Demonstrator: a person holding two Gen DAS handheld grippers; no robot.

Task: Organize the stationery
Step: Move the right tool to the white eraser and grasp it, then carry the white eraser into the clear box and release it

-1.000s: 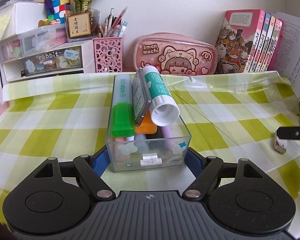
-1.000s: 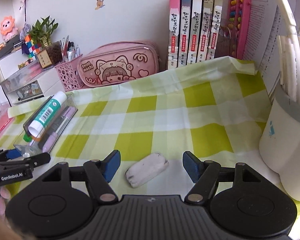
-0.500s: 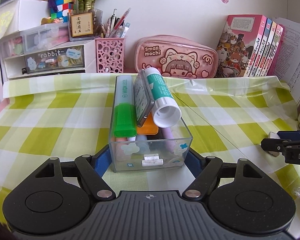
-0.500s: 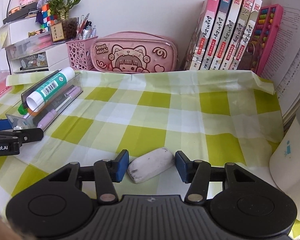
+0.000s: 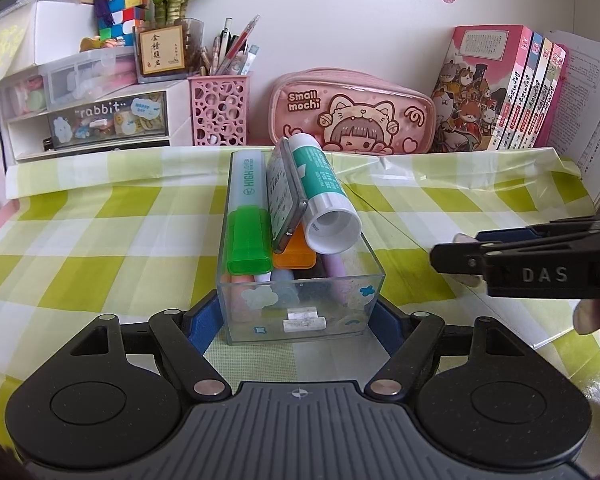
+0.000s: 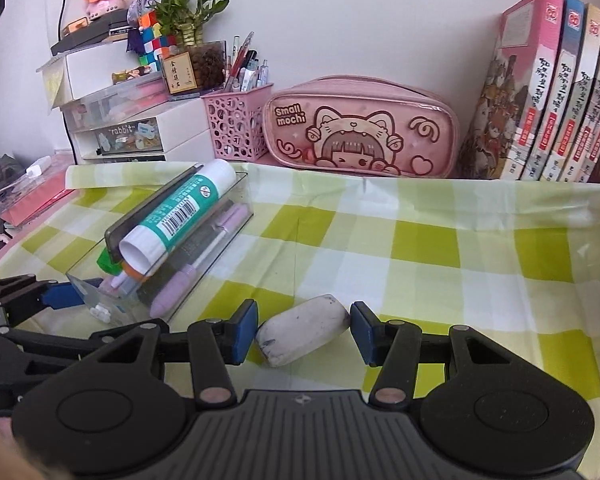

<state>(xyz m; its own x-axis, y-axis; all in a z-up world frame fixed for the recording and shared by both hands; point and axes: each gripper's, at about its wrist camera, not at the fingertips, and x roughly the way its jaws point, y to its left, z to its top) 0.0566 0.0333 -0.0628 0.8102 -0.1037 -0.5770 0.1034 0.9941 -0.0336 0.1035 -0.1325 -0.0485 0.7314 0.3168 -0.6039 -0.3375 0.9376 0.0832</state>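
Observation:
A clear plastic box [image 5: 300, 304] holds a green highlighter [image 5: 247, 216], a glue stick [image 5: 324, 196], a flat case and pens. My left gripper [image 5: 298, 320] is shut on the box's near end. The box also shows at the left of the right wrist view [image 6: 172, 240]. A worn white eraser [image 6: 303, 334] lies between my right gripper's [image 6: 304, 334] blue pads; they touch its two ends, and it appears raised off the checked cloth. The right gripper shows in the left wrist view [image 5: 500, 258], to the right of the box.
A pink pencil case [image 5: 356, 110], a pink pen basket [image 5: 220, 110], a drawer unit [image 5: 88, 120] and upright books [image 5: 500, 88] line the back wall. The green checked cloth [image 6: 420, 240] covers the desk.
My right gripper has closed around the eraser and moved left toward the box, with the eraser between its pads. My left gripper still holds the box.

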